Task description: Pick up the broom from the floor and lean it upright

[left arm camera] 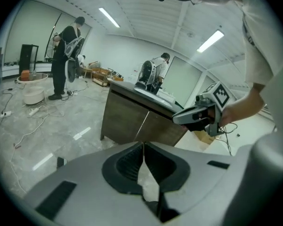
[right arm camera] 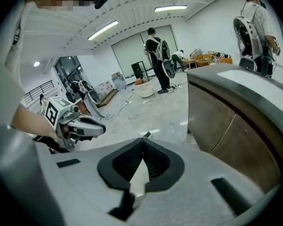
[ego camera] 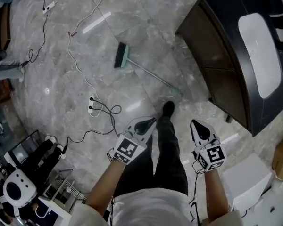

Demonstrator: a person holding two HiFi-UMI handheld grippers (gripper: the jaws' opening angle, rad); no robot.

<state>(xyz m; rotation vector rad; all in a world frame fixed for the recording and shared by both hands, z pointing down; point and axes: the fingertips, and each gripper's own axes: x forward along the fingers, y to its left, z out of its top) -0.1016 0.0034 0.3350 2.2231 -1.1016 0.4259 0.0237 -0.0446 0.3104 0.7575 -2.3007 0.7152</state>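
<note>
- Left gripper (ego camera: 151, 122), held low over the person's leg: jaws clenched together, nothing between them, touching nothing.
- Broom (ego camera: 124, 57) lies flat on the grey marble floor (ego camera: 61, 69), well ahead of both grippers. Its green brush head (ego camera: 121, 55) points far and left, and its thin handle (ego camera: 153, 76) runs near and right towards the cabinet.
- Right gripper (ego camera: 195, 123), level with the left: jaws pressed shut, empty.
- Dark wooden cabinet (ego camera: 217, 55) stands at far right, just past the handle's tip.
</note>
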